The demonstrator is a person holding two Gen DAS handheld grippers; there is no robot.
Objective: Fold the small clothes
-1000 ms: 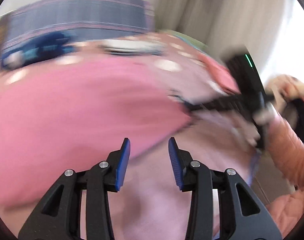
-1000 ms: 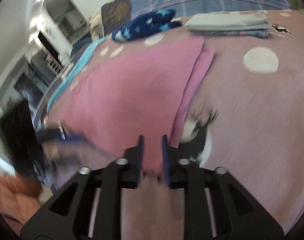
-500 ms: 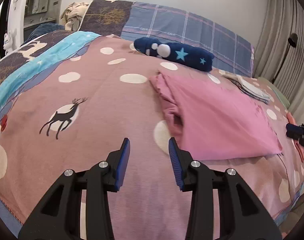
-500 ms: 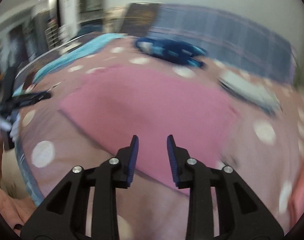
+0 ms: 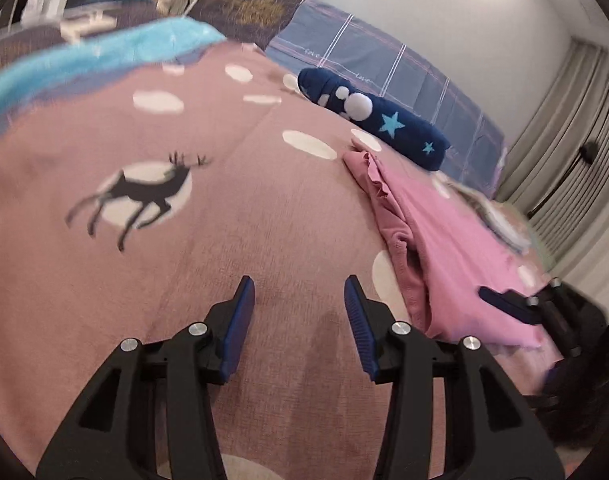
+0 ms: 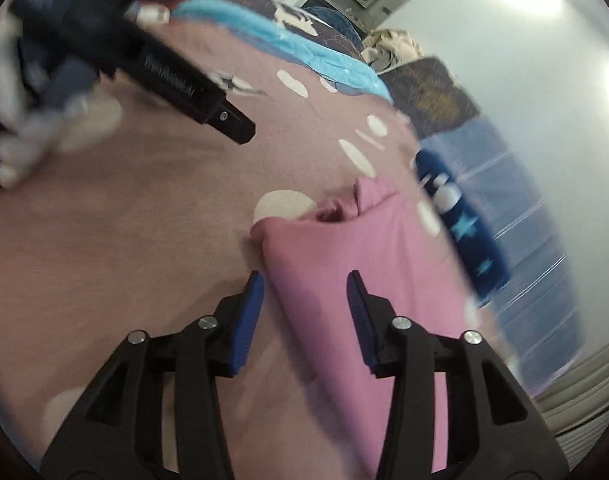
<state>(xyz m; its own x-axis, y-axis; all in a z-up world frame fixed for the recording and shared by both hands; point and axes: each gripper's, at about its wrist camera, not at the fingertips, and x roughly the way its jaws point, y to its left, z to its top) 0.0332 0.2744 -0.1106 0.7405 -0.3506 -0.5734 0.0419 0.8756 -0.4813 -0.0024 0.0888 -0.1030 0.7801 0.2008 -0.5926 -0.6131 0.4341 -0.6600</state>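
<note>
The pink garment (image 5: 456,240) lies flat on the bed, folded over with a smooth top layer. Its near edge is bunched and rumpled, layers gaping a little. One frayed-looking corner shows at the far end, though blur makes that uncertain.

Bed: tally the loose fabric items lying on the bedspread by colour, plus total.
Pink: 1, folded pink garment
Navy: 1, rolled navy item with stars
Pale: 1, blurred stack of folded pale clothes beyond the pink garment; pieces in it cannot be counted
Total: 3
</note>
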